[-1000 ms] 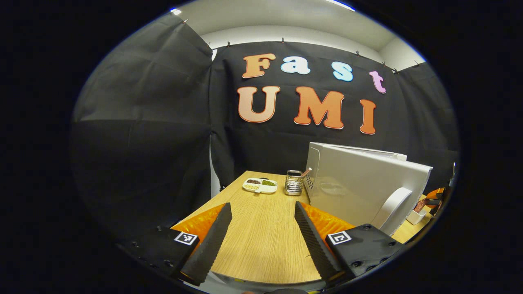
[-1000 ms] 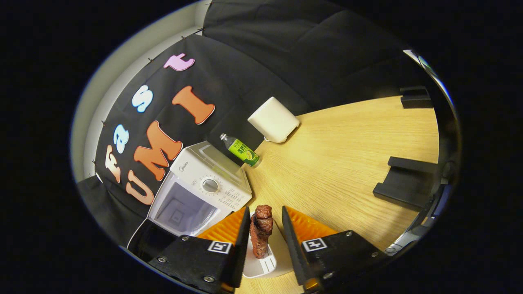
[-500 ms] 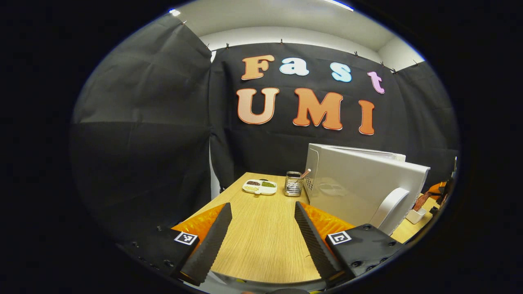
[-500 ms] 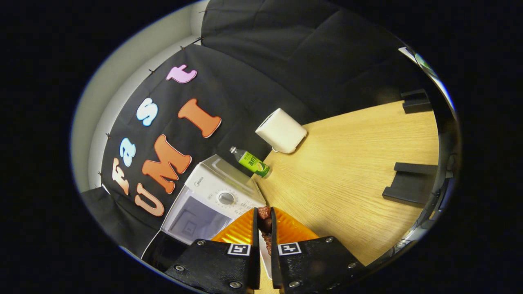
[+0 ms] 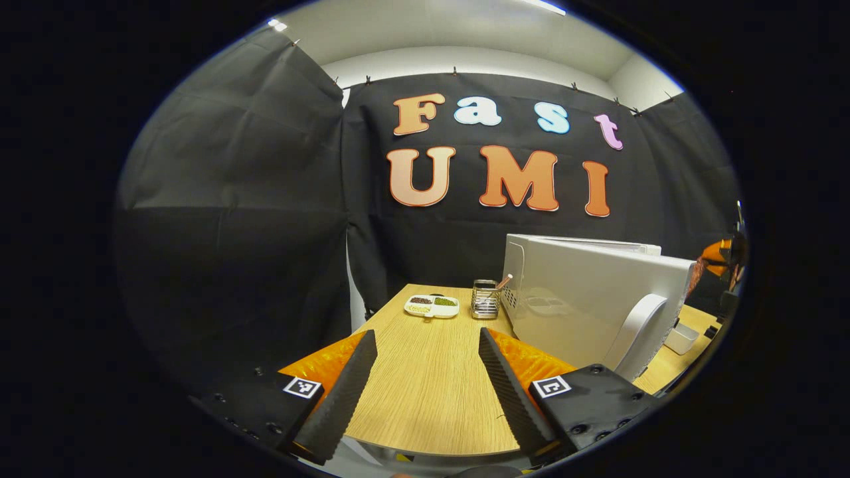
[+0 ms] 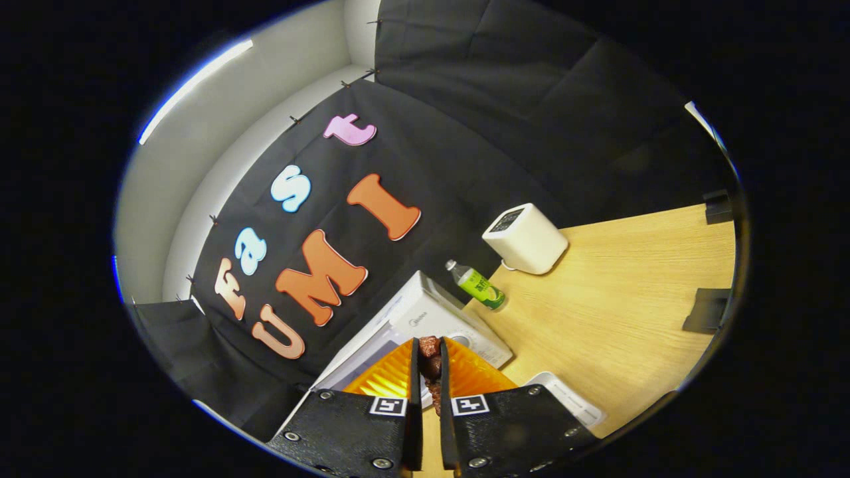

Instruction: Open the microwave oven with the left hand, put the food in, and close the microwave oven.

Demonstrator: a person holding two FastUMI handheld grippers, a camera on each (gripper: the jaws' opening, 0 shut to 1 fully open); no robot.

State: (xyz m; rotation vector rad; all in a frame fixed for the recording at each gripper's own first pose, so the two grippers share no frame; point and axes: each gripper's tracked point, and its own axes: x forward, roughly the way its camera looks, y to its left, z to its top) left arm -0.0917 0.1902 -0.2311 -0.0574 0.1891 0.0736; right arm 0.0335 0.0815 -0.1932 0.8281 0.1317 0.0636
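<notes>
Food (image 6: 430, 364) is a knobbly brown chunk of meat pinched between the right gripper (image 6: 425, 372) fingers, looks light and a bit soft, so I'd guess a mid-body grip without squashing is the way. Just past it sits the microwave oven (image 6: 425, 318), door (image 5: 597, 305) swung open, its edge the thing to dodge. Left gripper (image 5: 425, 382) hangs spread and empty over bare counter (image 5: 425, 392), loads of room.

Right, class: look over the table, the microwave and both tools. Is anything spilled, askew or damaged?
Nothing stands out. The microwave stands square on the table with its door swung open. The right tool is shut on the meat, lifted above its white tray. The bottle stands upright.
</notes>
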